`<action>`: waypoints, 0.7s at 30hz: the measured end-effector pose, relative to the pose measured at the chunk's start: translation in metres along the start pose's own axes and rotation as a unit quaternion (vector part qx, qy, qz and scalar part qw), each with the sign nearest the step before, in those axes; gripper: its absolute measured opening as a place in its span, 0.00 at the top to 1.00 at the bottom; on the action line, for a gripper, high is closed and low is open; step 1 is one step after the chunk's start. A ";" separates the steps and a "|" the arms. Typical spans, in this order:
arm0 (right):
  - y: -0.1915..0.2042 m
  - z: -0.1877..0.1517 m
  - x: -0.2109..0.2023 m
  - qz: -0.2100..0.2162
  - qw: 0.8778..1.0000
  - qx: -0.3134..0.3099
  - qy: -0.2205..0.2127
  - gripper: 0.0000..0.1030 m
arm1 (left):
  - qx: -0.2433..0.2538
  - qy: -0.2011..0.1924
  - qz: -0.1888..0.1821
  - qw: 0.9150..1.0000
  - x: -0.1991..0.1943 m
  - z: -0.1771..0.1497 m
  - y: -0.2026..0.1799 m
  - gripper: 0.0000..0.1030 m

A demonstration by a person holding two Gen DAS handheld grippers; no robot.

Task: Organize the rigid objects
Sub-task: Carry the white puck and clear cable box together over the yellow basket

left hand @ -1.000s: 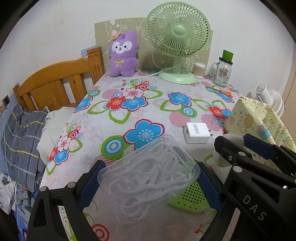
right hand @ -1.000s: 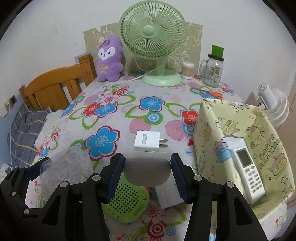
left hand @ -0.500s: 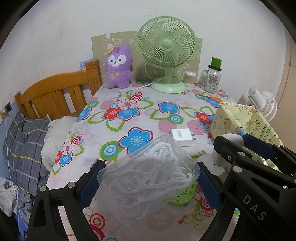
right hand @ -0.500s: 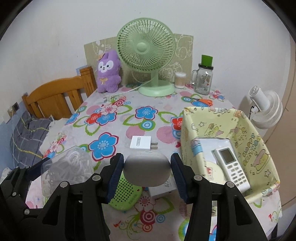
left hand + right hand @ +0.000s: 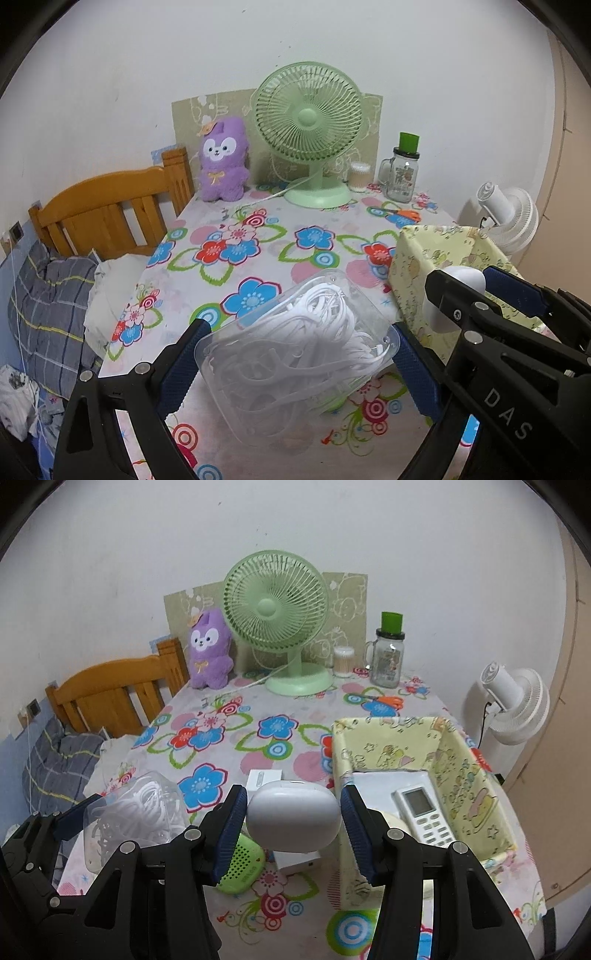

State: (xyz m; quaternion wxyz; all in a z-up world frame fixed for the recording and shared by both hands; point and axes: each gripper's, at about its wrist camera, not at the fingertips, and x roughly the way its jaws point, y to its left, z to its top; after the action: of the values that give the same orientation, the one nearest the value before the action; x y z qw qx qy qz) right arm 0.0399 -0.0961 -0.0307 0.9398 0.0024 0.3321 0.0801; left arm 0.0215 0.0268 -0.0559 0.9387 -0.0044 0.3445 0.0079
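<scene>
The yellow fabric bin point(image 5: 476, 771) sits just right of the right gripper point(image 5: 293, 821), which pinches a white oval case point(image 5: 293, 819), nearer it than the left gripper point(image 5: 295, 358) clamping a clear box of white hooks point(image 5: 295, 354).

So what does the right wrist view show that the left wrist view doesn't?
Only right wrist: the remote inside the yellow basket, the green speaker, the white charger.
Only left wrist: little beyond a closer look at the clear box.
Both: each hand-held gripper loaded, left on the clear box, right on the white case.
</scene>
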 end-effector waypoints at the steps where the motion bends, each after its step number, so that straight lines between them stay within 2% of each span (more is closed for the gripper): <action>1: -0.002 0.001 -0.002 0.000 1.000 0.001 -0.002 0.46 | 0.002 -0.003 0.000 1.000 -0.002 0.001 -0.003 0.06; 21: -0.065 0.009 -0.030 -0.038 0.999 0.026 -0.018 0.46 | 0.038 -0.016 -0.044 0.998 -0.009 0.021 -0.068 0.06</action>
State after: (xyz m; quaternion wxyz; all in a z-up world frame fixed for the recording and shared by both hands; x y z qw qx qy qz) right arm 0.0326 -0.1639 -0.0089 0.9477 0.0153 0.3169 0.0362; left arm 0.0298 -0.0408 -0.0337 0.9429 0.0167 0.3294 -0.0463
